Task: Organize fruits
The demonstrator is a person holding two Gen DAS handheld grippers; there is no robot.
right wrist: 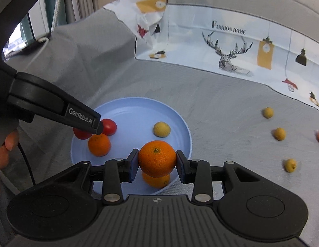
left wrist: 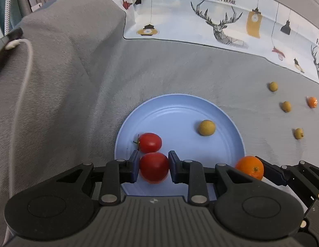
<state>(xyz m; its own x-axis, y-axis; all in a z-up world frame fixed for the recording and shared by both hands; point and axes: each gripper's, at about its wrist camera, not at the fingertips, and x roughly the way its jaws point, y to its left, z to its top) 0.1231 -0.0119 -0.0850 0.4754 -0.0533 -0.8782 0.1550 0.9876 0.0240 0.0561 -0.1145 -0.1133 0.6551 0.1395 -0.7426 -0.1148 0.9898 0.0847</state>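
The left gripper (left wrist: 153, 167) has its jaws pressed on a tomato (left wrist: 154, 167) just over the blue plate (left wrist: 180, 111), beside a 2nd tomato (left wrist: 149, 142) lying on it. The right gripper (right wrist: 157, 160) clamps an orange (right wrist: 157, 158) above the plate's near rim, with 2 more oranges (right wrist: 99, 144) and a longan (right wrist: 161, 129) on the plate. 3 longans (right wrist: 279, 133) and 1 small orange (left wrist: 312, 102) sit well apart on the grey cloth (right wrist: 221, 103).
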